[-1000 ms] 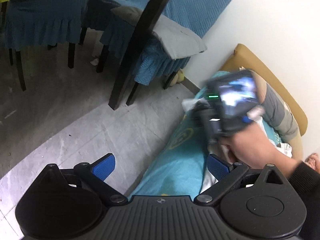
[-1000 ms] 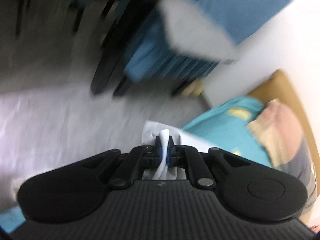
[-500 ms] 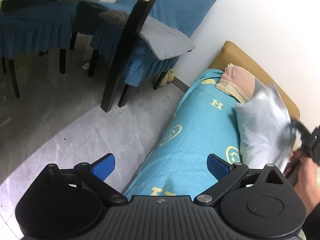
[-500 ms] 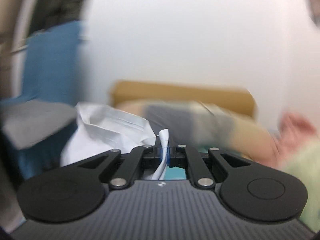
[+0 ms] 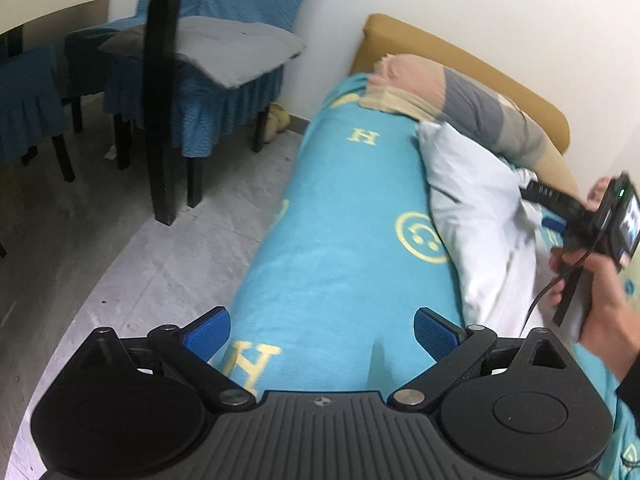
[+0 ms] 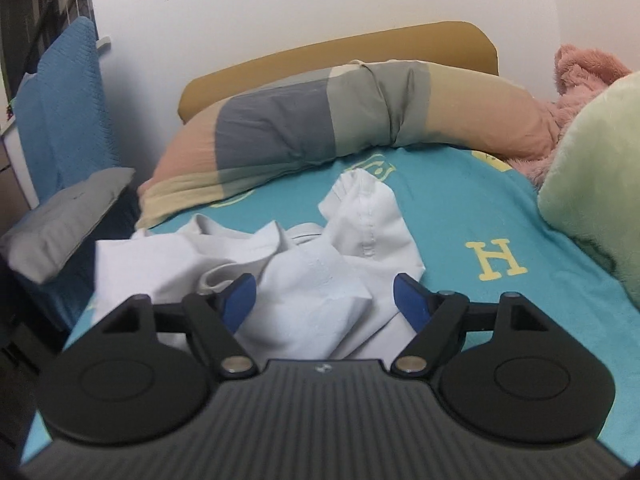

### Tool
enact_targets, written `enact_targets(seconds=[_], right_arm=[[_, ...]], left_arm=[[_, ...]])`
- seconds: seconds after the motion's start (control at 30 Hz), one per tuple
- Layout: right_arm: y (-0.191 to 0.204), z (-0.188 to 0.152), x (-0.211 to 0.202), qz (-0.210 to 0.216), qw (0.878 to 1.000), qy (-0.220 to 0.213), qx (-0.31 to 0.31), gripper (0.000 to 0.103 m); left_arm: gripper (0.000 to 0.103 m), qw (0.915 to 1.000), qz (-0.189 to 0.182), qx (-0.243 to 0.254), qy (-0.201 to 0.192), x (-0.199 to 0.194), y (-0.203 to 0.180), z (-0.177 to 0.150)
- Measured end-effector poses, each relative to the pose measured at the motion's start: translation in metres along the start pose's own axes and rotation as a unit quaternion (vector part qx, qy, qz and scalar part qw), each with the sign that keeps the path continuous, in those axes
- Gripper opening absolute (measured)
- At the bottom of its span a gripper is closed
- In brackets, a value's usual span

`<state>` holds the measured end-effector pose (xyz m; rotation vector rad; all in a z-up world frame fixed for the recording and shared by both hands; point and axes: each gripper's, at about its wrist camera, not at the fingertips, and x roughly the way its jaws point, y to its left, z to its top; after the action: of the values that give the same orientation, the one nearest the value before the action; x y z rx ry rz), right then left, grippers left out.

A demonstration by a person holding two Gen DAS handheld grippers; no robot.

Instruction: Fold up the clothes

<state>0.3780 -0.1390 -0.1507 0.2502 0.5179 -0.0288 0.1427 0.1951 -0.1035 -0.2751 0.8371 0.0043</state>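
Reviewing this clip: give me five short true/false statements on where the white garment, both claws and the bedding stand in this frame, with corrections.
1. The crumpled white garment lies on the turquoise patterned bedspread. True.
2. The right claw pinches the garment. False: its jaws are opening, pads clear of the cloth.
3. The left claw is open and empty. True.
4. The striped long pillow lies on the floor. False: it lies against the mustard headboard.
5. The garment is neatly folded. False: it is bunched.
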Motion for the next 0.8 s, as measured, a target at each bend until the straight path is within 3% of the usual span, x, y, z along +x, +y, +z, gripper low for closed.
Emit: enact_targets(seconds=[0.2, 0.47, 0.8], right_arm=[[0.005, 0.011, -0.073, 0.026, 0.999, 0.005, -0.018, 0.077], [-0.001, 0.000, -0.203, 0.047, 0.999, 0.013, -0.024, 0.077], [-0.020, -0.036, -0.316, 0.059, 0.998, 0.032, -0.001, 0.077]], left_arm=[[0.099, 0.9998, -0.015, 0.004, -0.009, -0.019, -0.010, -0.005], [0.099, 0.9989, -0.044, 0.007, -0.014, -0.056, -0.016, -0.014], [0.098, 0.9972, -0.049, -0.006, 0.055, -0.073, -0.020, -0.035]])
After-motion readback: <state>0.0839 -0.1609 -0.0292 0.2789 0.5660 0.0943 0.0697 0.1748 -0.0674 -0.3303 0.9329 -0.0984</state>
